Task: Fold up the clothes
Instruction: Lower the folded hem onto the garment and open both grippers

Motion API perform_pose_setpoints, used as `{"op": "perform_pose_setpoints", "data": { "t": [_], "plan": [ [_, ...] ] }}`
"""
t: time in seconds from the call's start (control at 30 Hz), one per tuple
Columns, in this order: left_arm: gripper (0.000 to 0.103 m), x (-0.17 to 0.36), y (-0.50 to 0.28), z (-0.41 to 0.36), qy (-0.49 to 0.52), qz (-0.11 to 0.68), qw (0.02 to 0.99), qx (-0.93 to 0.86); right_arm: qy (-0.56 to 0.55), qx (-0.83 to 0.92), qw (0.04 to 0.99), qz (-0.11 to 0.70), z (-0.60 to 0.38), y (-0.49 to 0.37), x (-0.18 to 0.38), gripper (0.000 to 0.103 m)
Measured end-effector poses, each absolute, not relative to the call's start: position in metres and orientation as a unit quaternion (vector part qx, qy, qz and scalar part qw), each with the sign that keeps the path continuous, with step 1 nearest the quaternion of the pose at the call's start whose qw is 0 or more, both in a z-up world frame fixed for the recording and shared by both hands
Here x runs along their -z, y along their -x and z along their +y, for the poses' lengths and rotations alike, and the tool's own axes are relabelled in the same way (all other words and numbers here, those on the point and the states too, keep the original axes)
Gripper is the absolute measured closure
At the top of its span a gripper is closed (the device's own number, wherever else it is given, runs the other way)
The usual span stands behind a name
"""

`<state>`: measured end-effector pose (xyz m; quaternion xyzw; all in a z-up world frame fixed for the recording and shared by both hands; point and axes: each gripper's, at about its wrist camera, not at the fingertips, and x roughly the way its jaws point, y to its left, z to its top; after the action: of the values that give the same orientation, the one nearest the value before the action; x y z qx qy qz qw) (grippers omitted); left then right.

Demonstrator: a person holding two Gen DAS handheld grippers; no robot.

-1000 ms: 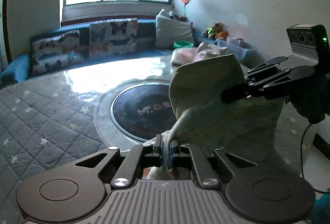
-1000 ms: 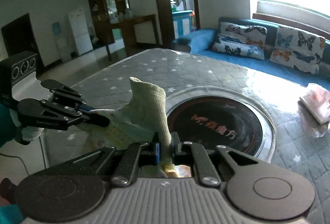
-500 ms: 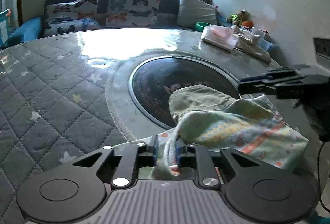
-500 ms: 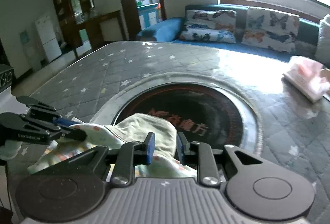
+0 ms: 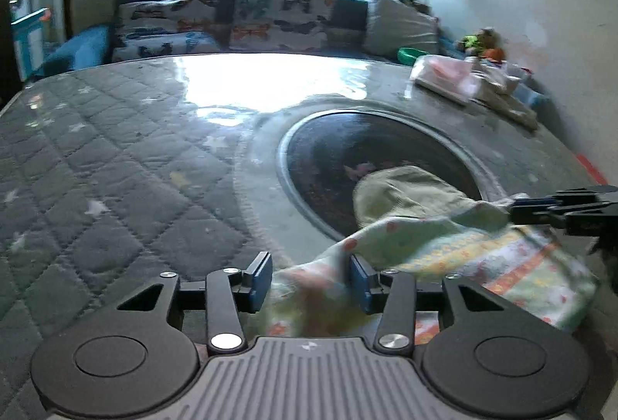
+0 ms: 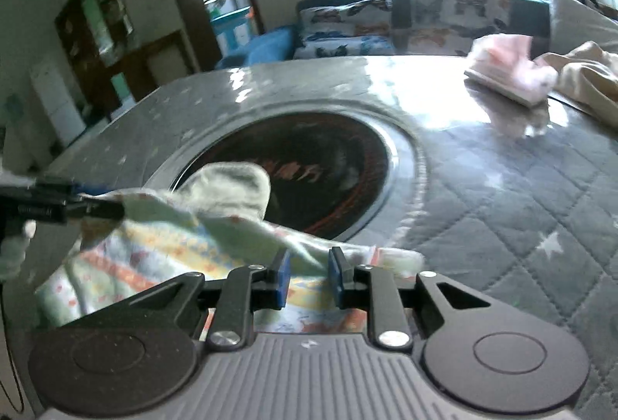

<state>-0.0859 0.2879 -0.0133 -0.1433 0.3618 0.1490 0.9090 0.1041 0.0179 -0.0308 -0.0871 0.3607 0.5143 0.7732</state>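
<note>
The little printed garment (image 5: 483,257) lies folded over at the near edge of the quilted table (image 5: 116,180), its pale green cuff end reaching onto the dark round inset (image 5: 347,153). Its long axis runs left to right, strung between the two tools. The left gripper (image 5: 311,279) has its jaws spread wide, with the cloth's left corner lying loose between the blue pads, gripped by neither. The right gripper (image 6: 308,277) is also parted, more narrowly, with the cloth's right end passing between its pads; whether a pad touches the fabric I can't quite tell through the blur. Both sit right at their own ends, so neither is nearer.

The right wrist view alone shows the pink folded pile (image 6: 510,66) and a beige garment (image 6: 587,72) far right. The left view shows the striped lower layer more plainly.
</note>
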Motion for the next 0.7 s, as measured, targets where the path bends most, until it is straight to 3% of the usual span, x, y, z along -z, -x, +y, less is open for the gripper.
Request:
{"op": "perform_pose_setpoints", "data": {
  "t": [0.23, 0.5, 0.7],
  "plan": [
    [0.056, 0.003, 0.094, 0.293, 0.150, 0.346, 0.907, -0.186, 0.104, -0.519, 0.783, 0.326, 0.025, -0.089, 0.015, 0.081],
    [0.064, -0.013, 0.082, 0.259, 0.169, 0.310, 0.927, -0.124, 0.124, -0.546, 0.753, 0.345, 0.076, -0.076, 0.025, 0.081],
    [0.067, 0.003, 0.047, 0.248, 0.188, 0.330, 0.921, -0.090, 0.129, -0.530, 0.757, 0.359, 0.088, -0.085, 0.035, 0.079]
  ]
}}
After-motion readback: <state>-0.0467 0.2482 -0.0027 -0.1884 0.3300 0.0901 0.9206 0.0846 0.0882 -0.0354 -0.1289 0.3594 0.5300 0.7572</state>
